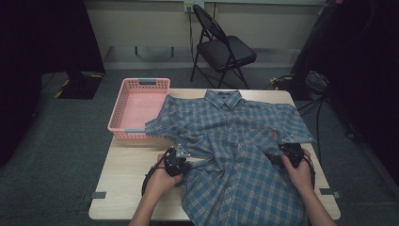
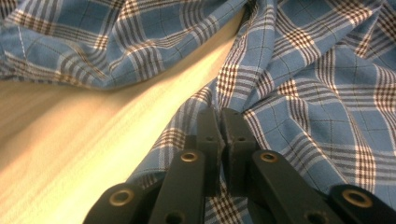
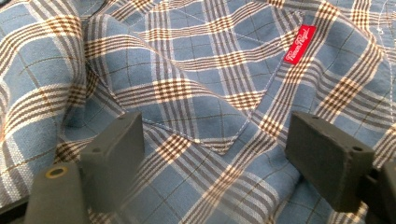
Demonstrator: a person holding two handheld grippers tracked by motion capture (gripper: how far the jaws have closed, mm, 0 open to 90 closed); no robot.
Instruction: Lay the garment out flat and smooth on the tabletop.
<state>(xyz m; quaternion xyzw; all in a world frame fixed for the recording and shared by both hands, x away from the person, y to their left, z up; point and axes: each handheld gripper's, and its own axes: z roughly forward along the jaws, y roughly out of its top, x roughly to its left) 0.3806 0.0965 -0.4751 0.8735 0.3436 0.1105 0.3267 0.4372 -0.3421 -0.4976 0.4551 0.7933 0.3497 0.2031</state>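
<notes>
shirt: blue-and-white plaid cotton button-up shirt (image 1: 235, 141) lay spread across the light wooden table (image 1: 127, 179), collar at the far edge, hem hanging off the near edge.
left gripper: black two-jaw left gripper (image 1: 181, 162) sat at the shirt's left edge, below the sleeve.
left gripper view: jaws were together, clamped on a fold of the shirt's edge (image 2: 219, 88); bare table (image 2: 70, 154) showed beside it.
right gripper: black two-jaw right gripper (image 1: 288, 154) rested over the shirt's right half.
right gripper view: fingers (image 3: 116, 149) stood wide apart over the chest pocket (image 3: 205, 116), nothing pinched; small red label (image 3: 299, 44) sat at the pocket's corner, a mere speck from the high view.
basket: pink slotted plastic basket (image 1: 117, 115) stood just left of the shirt, the left sleeve lying over its near right corner; no contents seen.
beyond shirt: black folding chair (image 1: 221, 44) stood on the floor past the collar.
</notes>
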